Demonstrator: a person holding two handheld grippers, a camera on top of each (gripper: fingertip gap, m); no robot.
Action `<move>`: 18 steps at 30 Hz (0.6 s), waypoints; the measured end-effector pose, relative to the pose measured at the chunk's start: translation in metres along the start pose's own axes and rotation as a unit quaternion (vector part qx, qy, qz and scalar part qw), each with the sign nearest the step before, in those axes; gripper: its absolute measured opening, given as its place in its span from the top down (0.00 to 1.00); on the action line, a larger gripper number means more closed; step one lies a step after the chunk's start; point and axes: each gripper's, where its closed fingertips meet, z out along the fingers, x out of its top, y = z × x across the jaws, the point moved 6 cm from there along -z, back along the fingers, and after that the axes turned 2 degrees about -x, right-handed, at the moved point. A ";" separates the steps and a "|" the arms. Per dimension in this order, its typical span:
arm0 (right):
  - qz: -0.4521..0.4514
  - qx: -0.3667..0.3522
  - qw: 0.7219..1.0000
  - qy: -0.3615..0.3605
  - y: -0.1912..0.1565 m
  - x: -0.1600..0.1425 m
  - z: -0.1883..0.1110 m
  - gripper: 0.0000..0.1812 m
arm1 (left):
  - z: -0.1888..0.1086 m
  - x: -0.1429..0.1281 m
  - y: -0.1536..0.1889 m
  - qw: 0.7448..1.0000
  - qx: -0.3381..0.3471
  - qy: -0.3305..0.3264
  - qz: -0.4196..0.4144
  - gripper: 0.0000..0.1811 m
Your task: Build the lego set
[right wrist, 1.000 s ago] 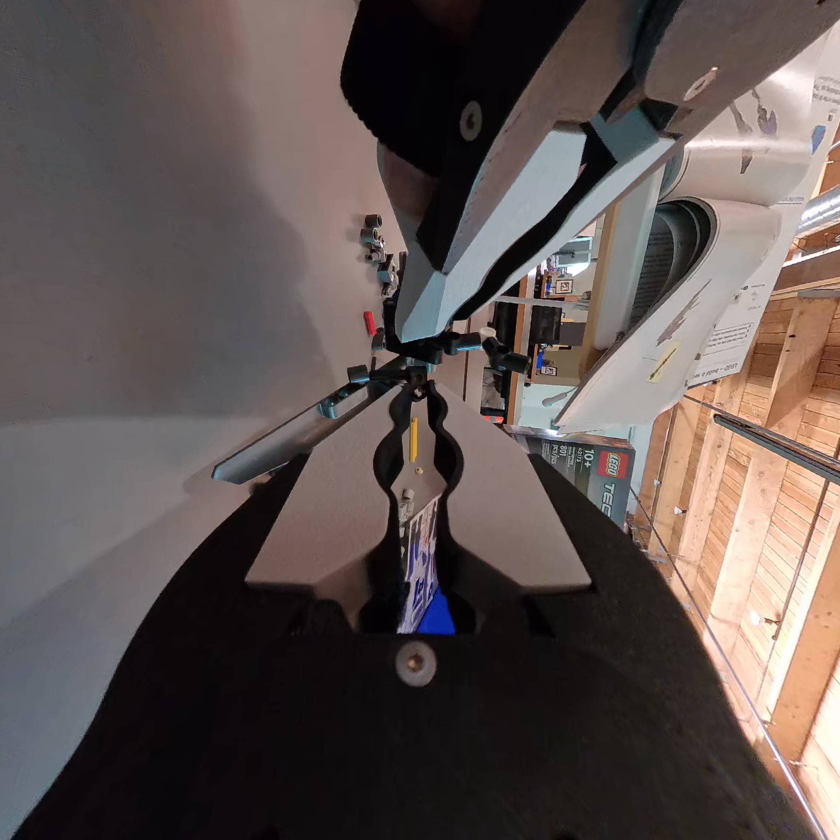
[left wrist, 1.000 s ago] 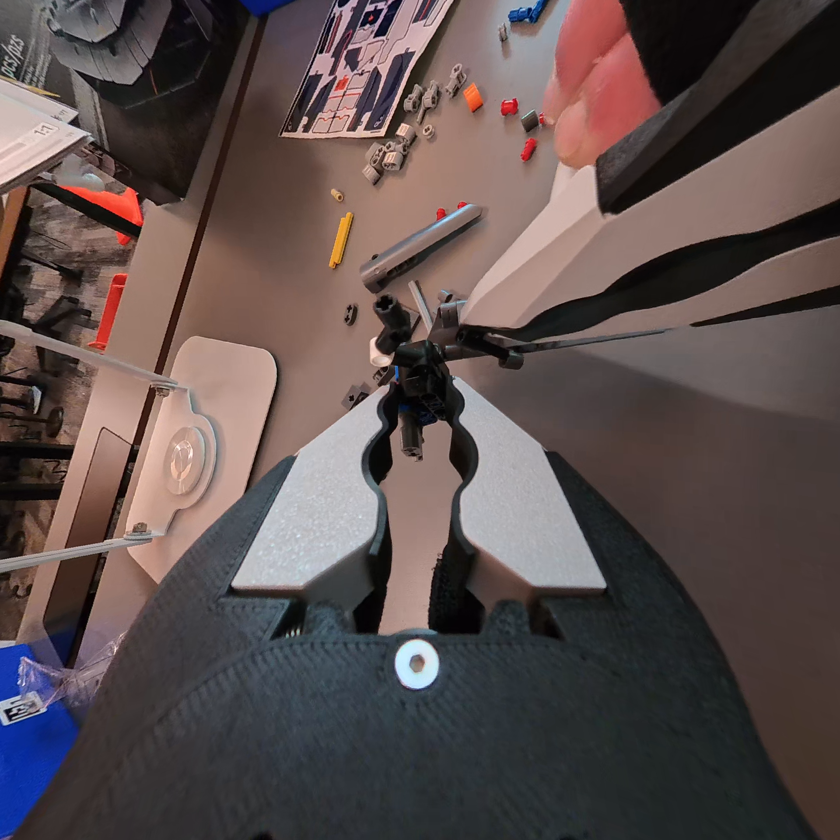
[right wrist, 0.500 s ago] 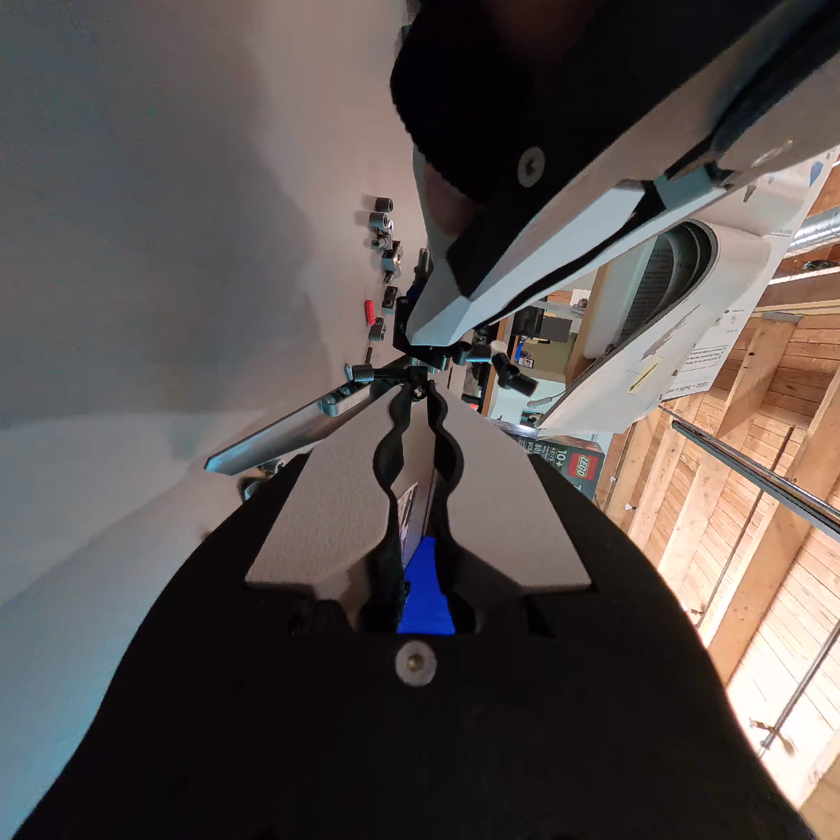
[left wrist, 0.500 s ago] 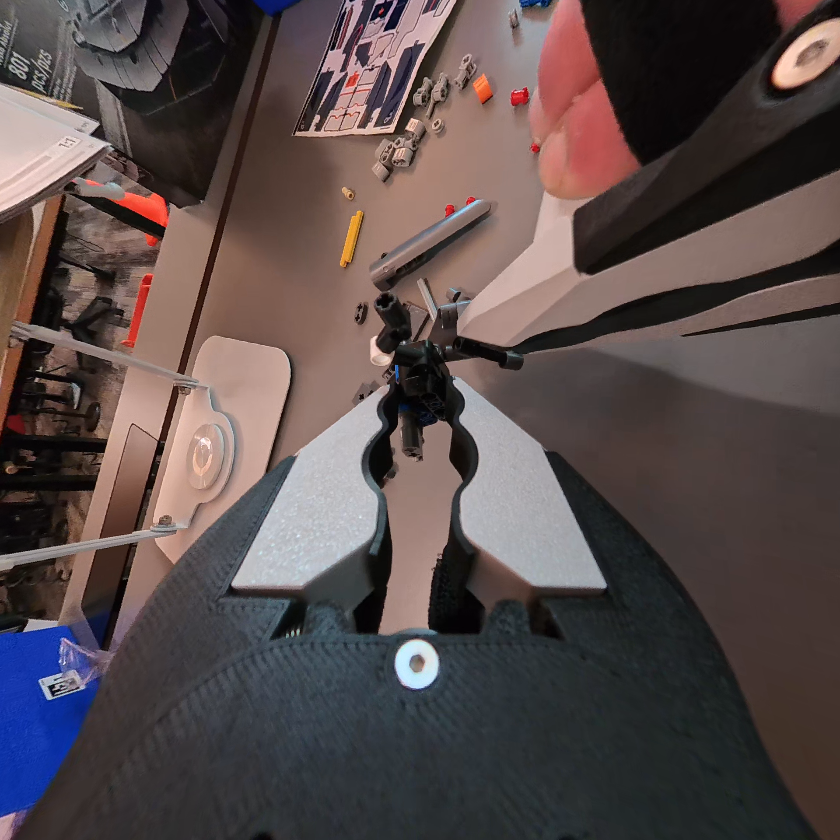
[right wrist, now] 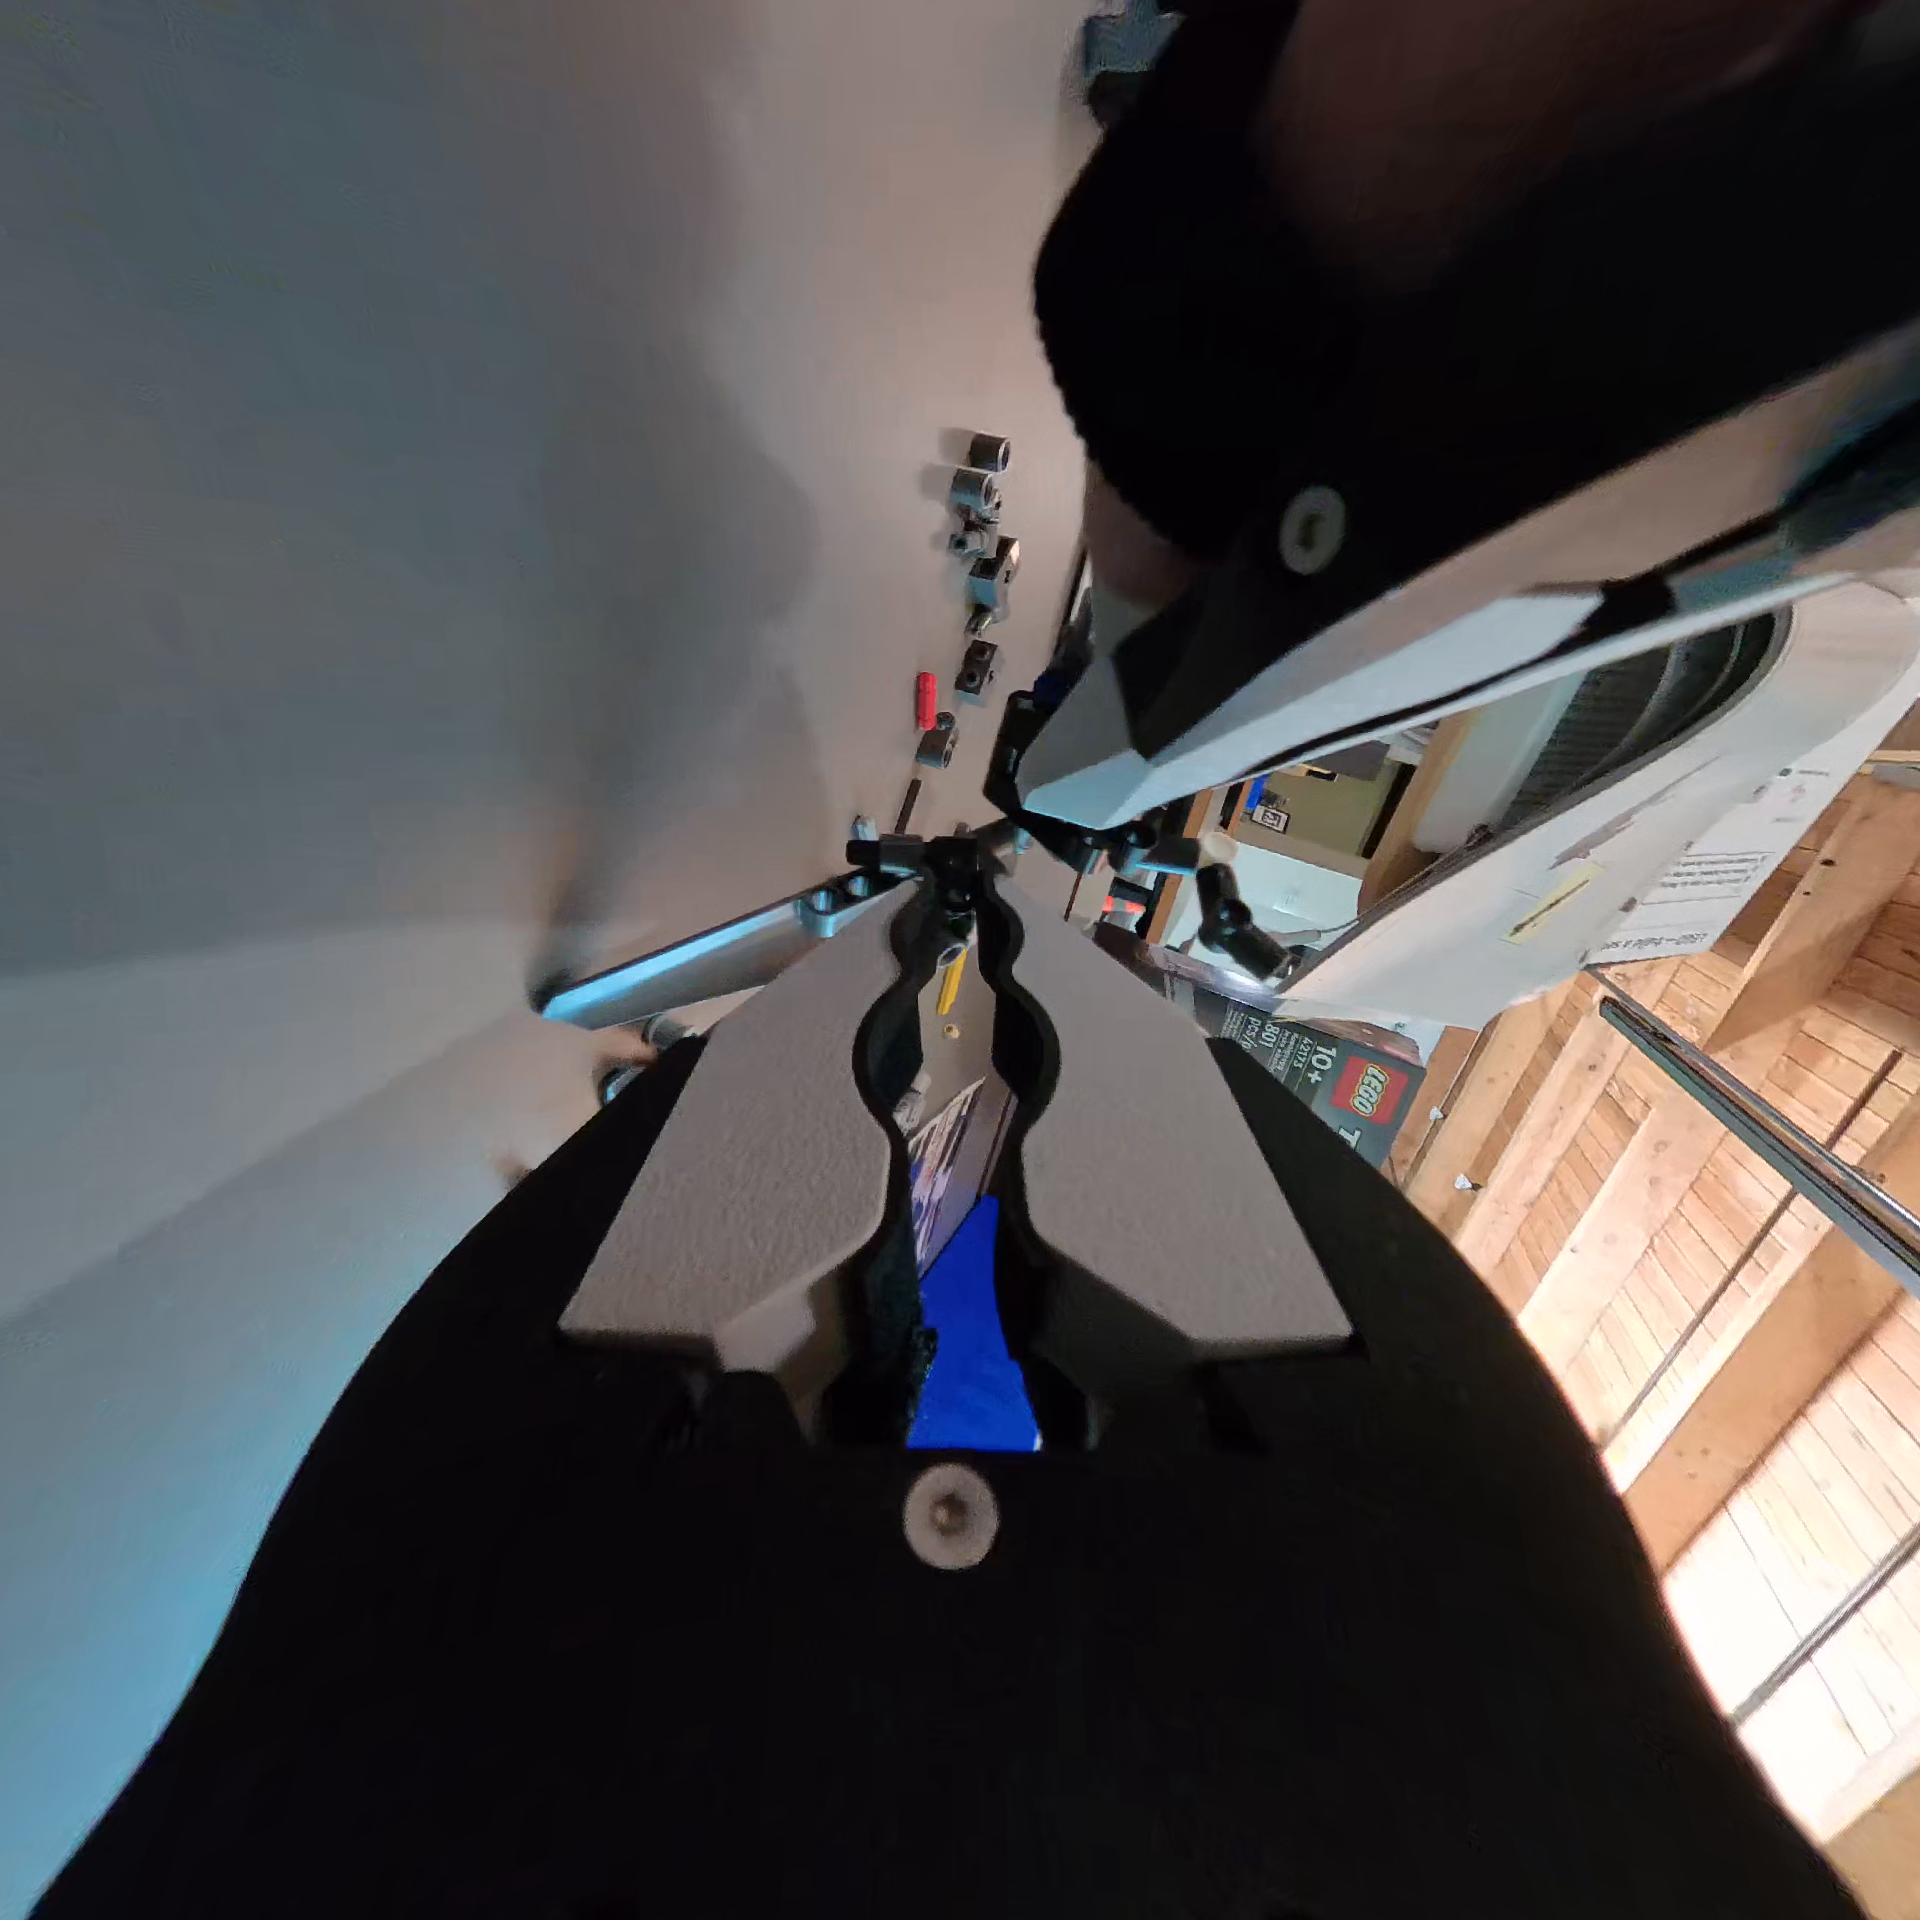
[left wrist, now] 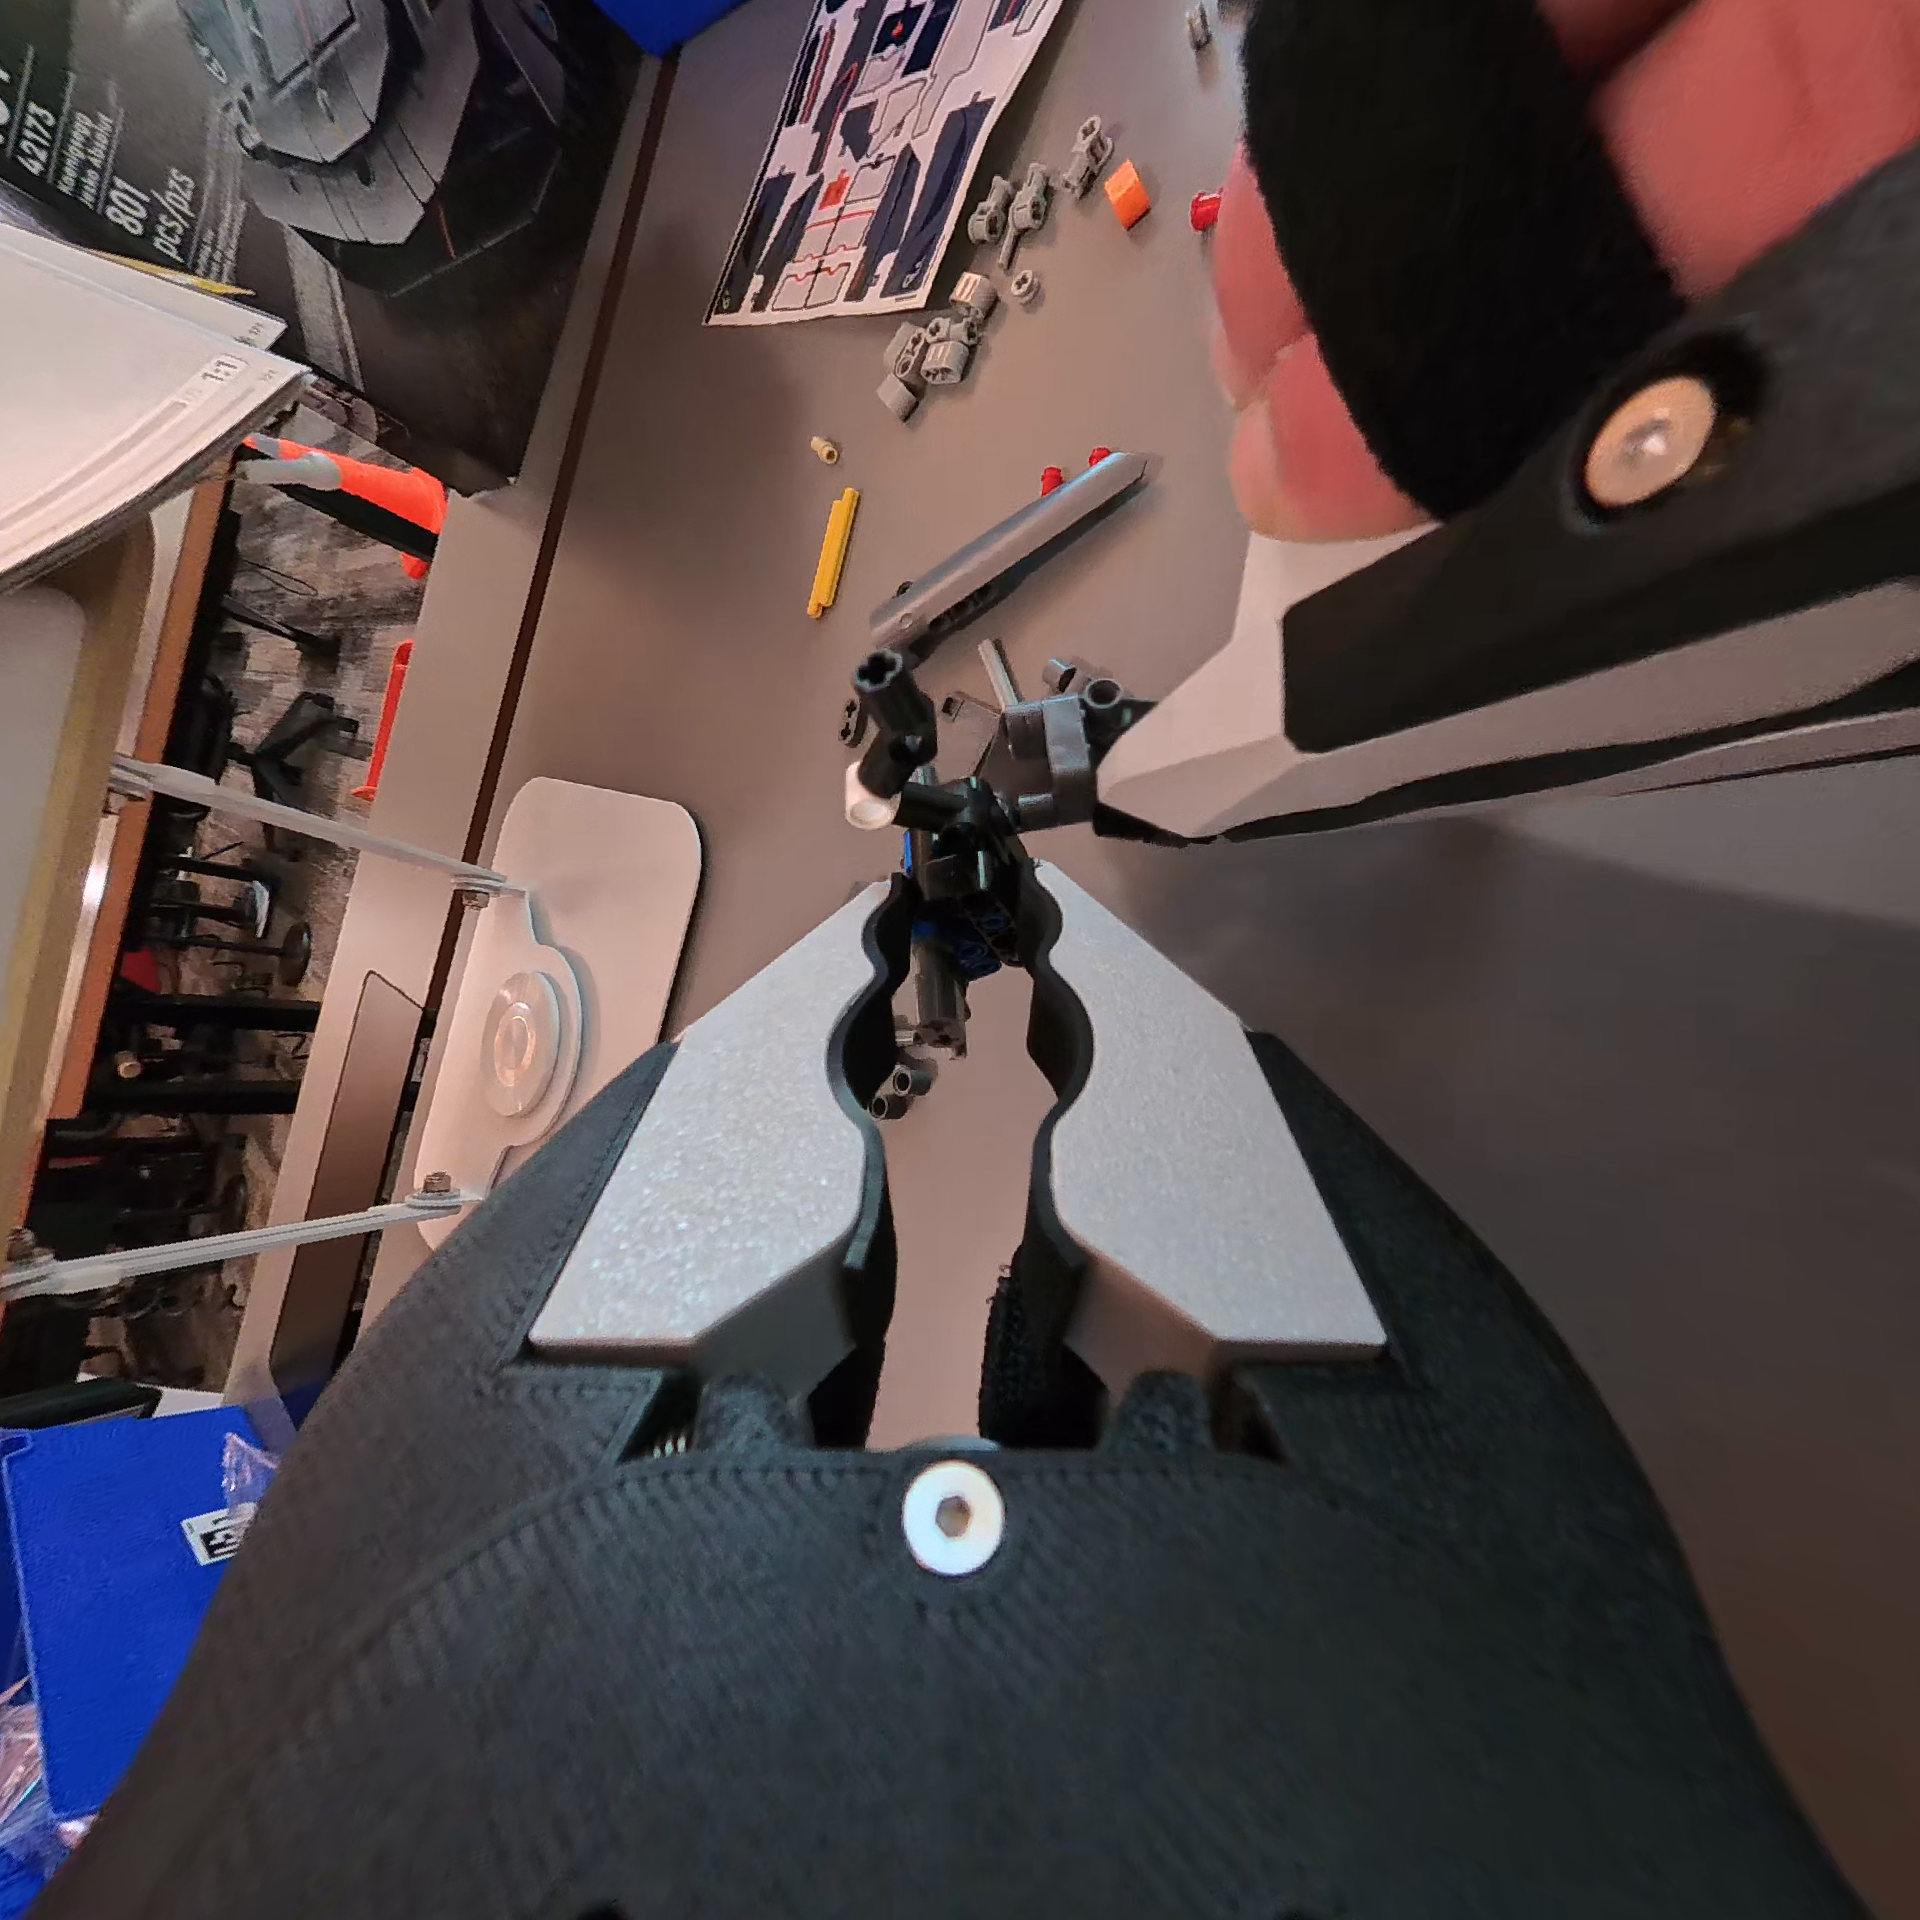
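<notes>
My left gripper (left wrist: 961,894) is shut on a small black Technic assembly (left wrist: 966,831) with a white bush (left wrist: 868,805) and holds it above the grey table (left wrist: 1455,1143). My right gripper (left wrist: 1117,816) comes in from the right, its tips against the assembly's right side. In the right wrist view my right gripper (right wrist: 951,894) is shut on a black pin (right wrist: 935,857) that joins the assembly. The left gripper (right wrist: 1081,769) shows there from the upper right. A dark grey connector (left wrist: 1049,743) sits just behind the joint; I cannot tell whether it is attached.
Loose parts lie beyond: a long grey panel (left wrist: 1008,561), a yellow axle (left wrist: 831,551), grey connectors (left wrist: 935,353), an orange piece (left wrist: 1127,195) and a sticker sheet (left wrist: 873,156). The set's box (left wrist: 312,156), a booklet (left wrist: 125,395) and a blue bin (left wrist: 94,1558) are left. The grippers are tip to tip, or close to it. Both grippers' tips are roughly 20 centimeters from the orange piece (left wrist: 1127,195).
My right gripper has closed in on the assembly; the black pin's exposed length between the two grippers has shrunk to almost nothing. Both grippers kept their grips.
</notes>
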 end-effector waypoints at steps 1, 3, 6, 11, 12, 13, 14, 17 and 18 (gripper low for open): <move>-0.004 0.004 1.000 -0.004 0.000 0.000 0.000 0.98 | 0.000 0.000 0.000 1.000 -0.002 0.000 0.000 0.91; -0.012 0.014 1.000 -0.010 0.000 0.001 -0.001 0.98 | 0.001 0.000 0.001 1.000 -0.002 0.000 0.001 0.91; -0.011 0.028 0.999 -0.011 -0.001 0.002 -0.001 0.97 | 0.002 0.000 0.001 1.000 -0.002 -0.001 0.003 0.91; 0.019 0.029 0.999 0.004 0.005 -0.003 -0.007 0.92 | 0.001 -0.001 0.000 1.000 0.001 0.001 0.003 0.91; 0.030 0.034 0.999 0.010 0.006 -0.004 -0.008 0.89 | 0.001 0.000 0.000 1.000 -0.001 0.002 0.003 0.91; 0.038 0.038 0.998 0.016 0.007 -0.005 -0.010 0.89 | 0.001 0.000 0.000 1.000 -0.002 0.002 0.003 0.91; 0.042 0.041 0.998 0.021 0.008 -0.007 -0.011 0.88 | 0.001 0.000 0.000 1.000 -0.001 0.002 0.005 0.91; 0.068 0.067 0.994 0.052 0.007 -0.009 -0.012 0.86 | 0.001 0.000 0.001 1.000 -0.002 0.003 0.004 0.91; 0.073 0.070 0.993 0.062 0.006 -0.010 -0.012 0.86 | 0.001 0.000 0.000 1.000 -0.001 0.004 0.004 0.91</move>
